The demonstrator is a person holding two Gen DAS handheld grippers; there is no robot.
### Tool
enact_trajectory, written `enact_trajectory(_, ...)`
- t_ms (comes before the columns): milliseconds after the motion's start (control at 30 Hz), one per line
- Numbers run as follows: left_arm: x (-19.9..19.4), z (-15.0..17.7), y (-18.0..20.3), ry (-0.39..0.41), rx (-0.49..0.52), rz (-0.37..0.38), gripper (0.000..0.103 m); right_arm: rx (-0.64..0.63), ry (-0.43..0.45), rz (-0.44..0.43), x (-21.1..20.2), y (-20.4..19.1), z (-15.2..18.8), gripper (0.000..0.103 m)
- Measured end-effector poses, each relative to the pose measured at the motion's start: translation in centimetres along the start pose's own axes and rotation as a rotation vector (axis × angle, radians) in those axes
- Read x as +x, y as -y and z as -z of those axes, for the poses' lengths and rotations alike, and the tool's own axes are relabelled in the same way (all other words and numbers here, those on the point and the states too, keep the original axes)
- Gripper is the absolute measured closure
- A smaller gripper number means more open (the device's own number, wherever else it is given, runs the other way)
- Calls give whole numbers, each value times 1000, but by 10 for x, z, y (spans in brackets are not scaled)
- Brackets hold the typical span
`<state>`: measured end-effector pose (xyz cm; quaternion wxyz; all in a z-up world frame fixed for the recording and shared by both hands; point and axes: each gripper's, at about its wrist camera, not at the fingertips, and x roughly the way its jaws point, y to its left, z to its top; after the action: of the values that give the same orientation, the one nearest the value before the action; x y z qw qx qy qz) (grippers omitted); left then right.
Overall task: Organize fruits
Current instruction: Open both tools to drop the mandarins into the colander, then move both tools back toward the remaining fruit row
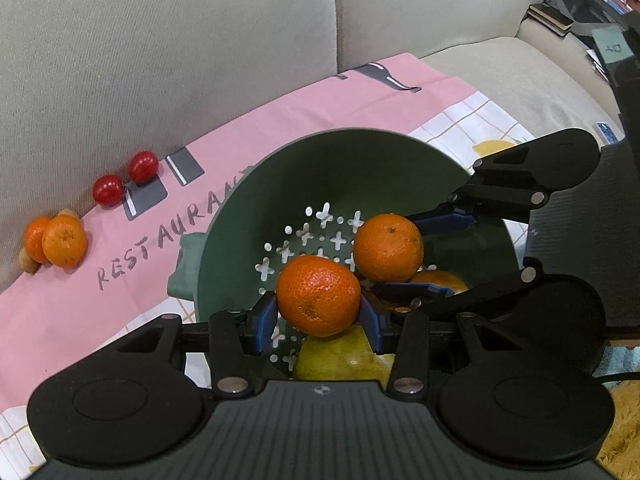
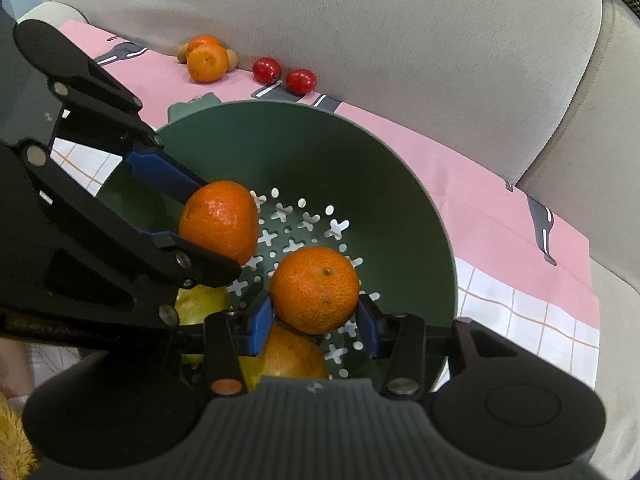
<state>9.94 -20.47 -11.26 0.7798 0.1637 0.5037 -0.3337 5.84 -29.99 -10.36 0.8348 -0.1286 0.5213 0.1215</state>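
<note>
Black left gripper (image 1: 320,314) (2 blue pads (image 1: 266,320)), silver screws (image 1: 406,384).

Your left gripper (image 1: 320,314) clamps a mandarin (image 1: 319,295) over the green colander (image 1: 360,160); your right gripper (image 1: 394,256) grips another mandarin (image 1: 388,248) beside it.

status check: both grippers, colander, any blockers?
Left gripper shut on a mandarin; right gripper shut on another mandarin. Both over the green colander, fruit already inside. Nothing blocking.

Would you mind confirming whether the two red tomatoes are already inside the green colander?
No, both red tomatoes lie on the pink cloth against the sofa back, outside the green colander.
</note>
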Motion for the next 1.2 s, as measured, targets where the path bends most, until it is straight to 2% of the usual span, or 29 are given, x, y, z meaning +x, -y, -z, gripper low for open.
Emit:
enact_trajectory(333,0,-1,-5,-5,-15,-9,52,-15,-3,14,-3,-2,-3,61)
enact_trajectory(433,-5,-1,-5,11,-11,-20,49,-8,-2,20,-7,-2,-4,60)
enact_trajectory(500,-10,-1,-4,21,-11,-29,44,-6,2,31,-11,-2,-4,58)
enact_trajectory(633,-21,1,-2,42,-3,-43,43,-1,22,64,-21,-4,-3,48)
enact_trajectory(900,-57,5,-2,134,-16,-74,39,69,99,98,-47,-8,-6,40)
enact_trajectory(1033,-79,8,-7,187,-32,-105,38,143,142,82,-59,-11,-9,39)
enact_trajectory(1200,-102,14,-18,243,-65,-138,38,231,195,58,-68,-20,-14,32)
